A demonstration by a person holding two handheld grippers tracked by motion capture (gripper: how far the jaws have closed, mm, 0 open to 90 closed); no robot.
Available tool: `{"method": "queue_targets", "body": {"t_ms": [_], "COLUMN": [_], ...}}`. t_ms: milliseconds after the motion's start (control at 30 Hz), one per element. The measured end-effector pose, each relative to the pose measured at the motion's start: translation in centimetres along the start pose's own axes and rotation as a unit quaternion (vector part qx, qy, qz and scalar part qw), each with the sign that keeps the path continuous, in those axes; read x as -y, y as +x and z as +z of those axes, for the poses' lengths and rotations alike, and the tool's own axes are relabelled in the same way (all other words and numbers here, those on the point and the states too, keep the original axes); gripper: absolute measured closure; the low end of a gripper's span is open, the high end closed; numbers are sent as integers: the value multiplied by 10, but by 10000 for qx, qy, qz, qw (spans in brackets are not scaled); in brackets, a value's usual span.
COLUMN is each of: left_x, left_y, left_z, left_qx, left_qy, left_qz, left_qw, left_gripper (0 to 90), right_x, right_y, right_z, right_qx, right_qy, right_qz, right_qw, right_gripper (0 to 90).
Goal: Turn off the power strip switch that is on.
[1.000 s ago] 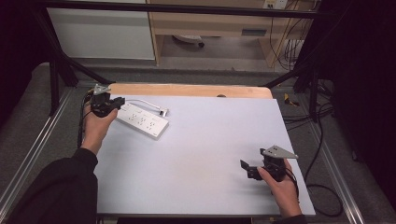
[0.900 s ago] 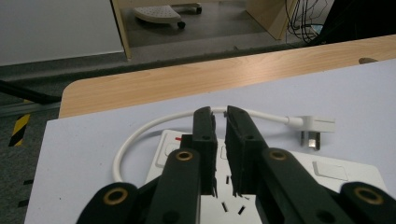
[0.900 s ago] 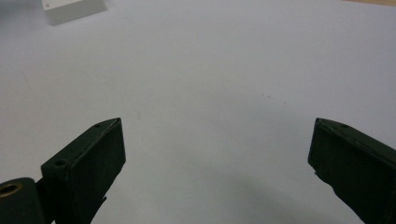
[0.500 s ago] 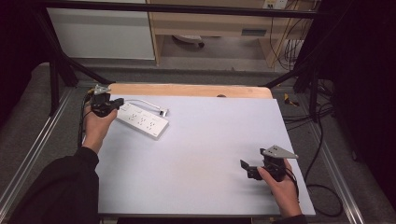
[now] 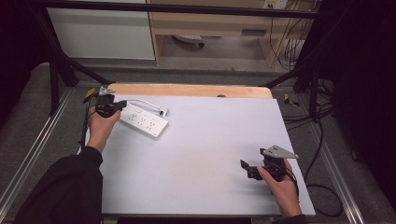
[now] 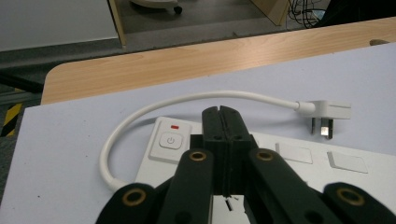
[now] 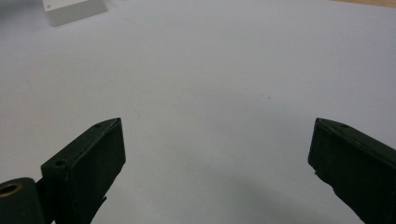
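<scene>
A white power strip point(image 5: 144, 122) lies at the table's far left, its short white cable point(image 5: 140, 101) curling back to a plug point(image 5: 163, 112) lying on the surface. My left gripper point(image 5: 120, 106) hovers over the strip's switch end, jaws shut together with nothing between them. In the left gripper view the shut tips point(image 6: 219, 112) sit just right of the power button point(image 6: 170, 140), with the cable point(image 6: 140, 116) and plug point(image 6: 327, 112) beyond. My right gripper point(image 5: 245, 169) rests low at the near right, open and empty; its own view shows its jaws point(image 7: 217, 128) spread wide over bare white tabletop.
The white table mat point(image 5: 210, 140) ends at a wooden strip point(image 5: 187, 89) along the far edge. Black frame posts point(image 5: 56, 74) flank the table. Cables point(image 5: 322, 196) lie on the floor at the right. A corner of the strip point(image 7: 70, 9) shows in the right gripper view.
</scene>
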State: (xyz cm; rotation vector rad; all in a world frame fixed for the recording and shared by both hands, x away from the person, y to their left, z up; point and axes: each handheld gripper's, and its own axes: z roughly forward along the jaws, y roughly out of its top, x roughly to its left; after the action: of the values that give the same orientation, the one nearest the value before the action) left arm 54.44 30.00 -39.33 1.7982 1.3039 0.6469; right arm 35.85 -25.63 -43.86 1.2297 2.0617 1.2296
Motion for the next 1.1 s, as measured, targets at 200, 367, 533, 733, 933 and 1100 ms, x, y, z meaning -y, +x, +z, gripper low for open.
{"method": "queue_targets", "body": {"t_ms": [200,367,533,733,933,1100], "left_x": [2,4,6,9,11,12], "left_y": [-4,-7,-10,-14,-18,-20], "left_z": [7,14,21,29,34,37], "left_qx": [67,111,194,219,273,289], "left_qy": [13,66,100,152,216,244], "left_qz": [13,24,19,3,41,48], "left_qw": [10000,9999,9998,9996,9994,9993], "left_gripper": [900,900,900,900,900,900], "right_x": [0,0,0,0,0,0], "right_y": [0,0,0,0,0,0], "right_z": [0,0,0,0,0,0], "right_qx": [-4,-3,-12,-7,-8,-8], "right_qy": [-2,-2,19,1,4,0], "right_qz": [6,4,-6,3,-2,2], "right_qw": [10000,10000,10000,10000,10000,10000], "right_gripper": [44,44,44,44,44,44]}}
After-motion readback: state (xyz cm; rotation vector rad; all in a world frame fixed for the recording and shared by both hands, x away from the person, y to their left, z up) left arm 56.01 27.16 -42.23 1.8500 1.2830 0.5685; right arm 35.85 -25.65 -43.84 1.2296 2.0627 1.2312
